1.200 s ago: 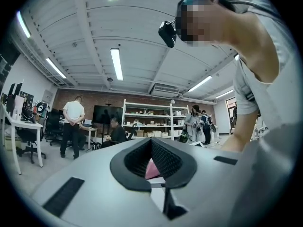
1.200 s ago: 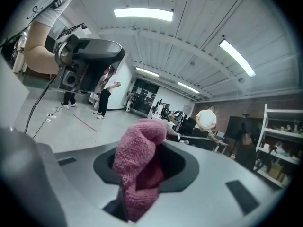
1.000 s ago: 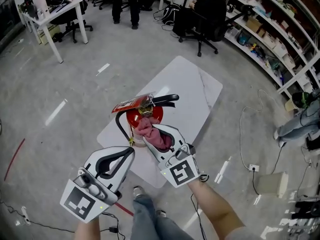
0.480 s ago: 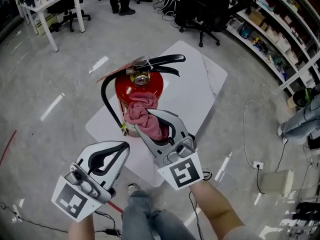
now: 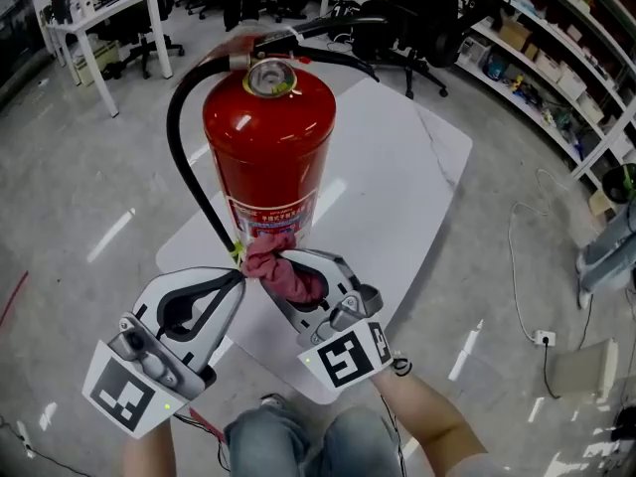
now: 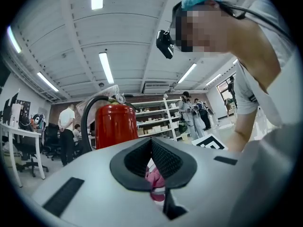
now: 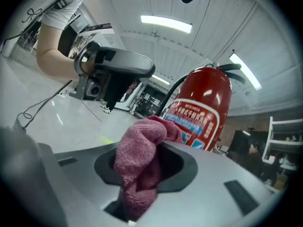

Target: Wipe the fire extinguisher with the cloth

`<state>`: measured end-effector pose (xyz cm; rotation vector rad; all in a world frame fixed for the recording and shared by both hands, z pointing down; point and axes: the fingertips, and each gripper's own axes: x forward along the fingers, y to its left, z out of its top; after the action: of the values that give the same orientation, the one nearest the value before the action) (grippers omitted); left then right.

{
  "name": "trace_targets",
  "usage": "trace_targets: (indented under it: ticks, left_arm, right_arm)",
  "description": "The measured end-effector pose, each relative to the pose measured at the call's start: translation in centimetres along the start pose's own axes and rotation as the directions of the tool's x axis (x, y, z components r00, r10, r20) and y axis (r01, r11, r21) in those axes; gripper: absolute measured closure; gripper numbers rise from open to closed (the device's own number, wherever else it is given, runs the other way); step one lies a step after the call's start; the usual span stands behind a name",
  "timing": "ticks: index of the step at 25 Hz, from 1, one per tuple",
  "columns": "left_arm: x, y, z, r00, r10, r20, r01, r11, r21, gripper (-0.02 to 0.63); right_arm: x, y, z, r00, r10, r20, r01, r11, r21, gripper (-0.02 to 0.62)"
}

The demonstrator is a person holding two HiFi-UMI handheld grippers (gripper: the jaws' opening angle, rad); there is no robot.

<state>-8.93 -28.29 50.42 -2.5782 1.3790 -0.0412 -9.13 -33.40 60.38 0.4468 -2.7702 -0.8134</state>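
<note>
A red fire extinguisher (image 5: 268, 137) with a black hose (image 5: 189, 167) and a black handle stands upright on a white table (image 5: 397, 187). My right gripper (image 5: 281, 259) is shut on a pink cloth (image 5: 283, 271), which presses against the lower front of the cylinder by its label. The right gripper view shows the cloth (image 7: 139, 169) bunched between the jaws, with the extinguisher (image 7: 203, 112) just behind. My left gripper (image 5: 237, 279) is shut, its tips close beside the cloth and the hose end. In the left gripper view the extinguisher (image 6: 116, 124) rises past the closed pads.
The table stands on a grey floor. Black office chairs (image 5: 407, 18) and a white desk (image 5: 99, 18) stand at the back, shelving (image 5: 556, 58) along the right. A cable and power strip (image 5: 542, 338) lie on the floor at right. People stand far off.
The cloth has slid from the extinguisher's top down to its lower front. The extinguisher now looms much larger and closer. My left gripper has come in beside the cloth.
</note>
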Motion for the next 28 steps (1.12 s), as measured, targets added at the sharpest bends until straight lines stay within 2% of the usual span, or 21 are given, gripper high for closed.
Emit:
trace_targets:
  ticks: [5,10,13,17,20,22,25,28]
  left_arm:
    - [0.1,-2.0,-4.3,1.0,0.003,0.024,-0.004,0.999,0.05,0.598]
    - [-1.5,-3.6,-6.4,0.998,0.017,0.058,-0.018,1.0,0.017,0.598]
    - [-2.2,-3.9,-7.0,0.999,0.026,0.044,-0.027,0.999,0.033,0.598]
    - [-2.7,-3.9,-6.9,0.998,0.045,0.046,-0.046,0.999,0.018,0.598]
    - [-3.2,-3.7,-6.0,0.997,0.062,0.052,-0.063,0.998,0.021,0.598]
    - [-3.4,-3.5,-5.8,0.996,0.07,0.051,-0.072,0.997,0.037,0.598]
    - [-3.7,-3.4,-5.8,0.995,0.083,0.055,-0.085,0.996,0.039,0.598]
    - [-3.8,-3.5,-6.0,0.995,0.084,0.055,-0.086,0.996,0.034,0.598]
  right_arm:
    - [0.5,3.0,-4.7,0.998,0.01,-0.061,-0.013,0.999,-0.053,0.472]
    - [0.3,3.8,-6.3,0.997,0.003,-0.074,-0.008,0.997,-0.077,0.474]
    - [-0.1,1.8,-3.6,0.999,-0.05,-0.015,0.048,0.991,-0.123,0.476]
    - [-1.3,-2.9,3.1,0.986,-0.119,0.114,0.137,0.976,-0.169,0.476]
    - [-2.2,-6.4,8.7,0.956,-0.181,0.23,0.227,0.955,-0.191,0.476]
    - [-2.7,-8.2,11.0,0.933,-0.232,0.274,0.288,0.939,-0.186,0.476]
    - [-2.9,-8.7,11.0,0.918,-0.268,0.292,0.33,0.925,-0.188,0.476]
    - [-2.6,-7.0,7.7,0.928,-0.265,0.261,0.315,0.933,-0.175,0.476]
